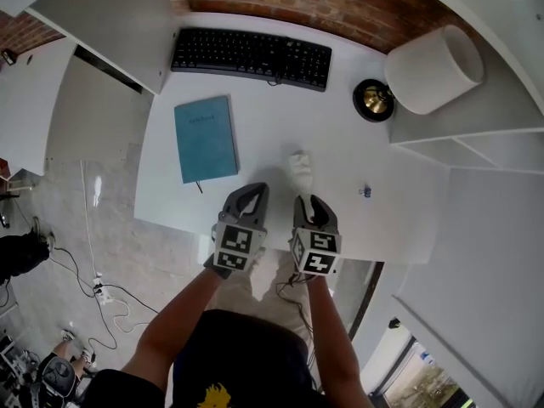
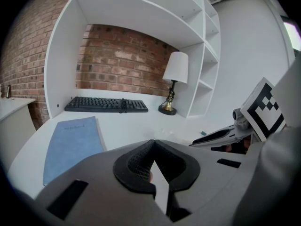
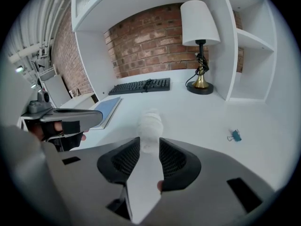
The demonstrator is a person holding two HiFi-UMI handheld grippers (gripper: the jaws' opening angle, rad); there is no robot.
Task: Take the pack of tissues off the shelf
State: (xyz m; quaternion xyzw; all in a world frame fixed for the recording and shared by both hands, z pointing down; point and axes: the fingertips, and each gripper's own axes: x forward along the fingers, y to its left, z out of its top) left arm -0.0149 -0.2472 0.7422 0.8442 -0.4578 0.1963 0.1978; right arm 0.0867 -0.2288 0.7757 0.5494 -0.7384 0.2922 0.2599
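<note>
Now | pack of tissues (image 1: 299, 168) | on desk (image 1: 280, 117) (off the shelf (image 1: 484, 117))

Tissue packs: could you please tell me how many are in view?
1. The pack of tissues lies on the white desk, just ahead of the right gripper, whose jaws stand apart. The shelves show none, but parts of them are hidden.
</note>
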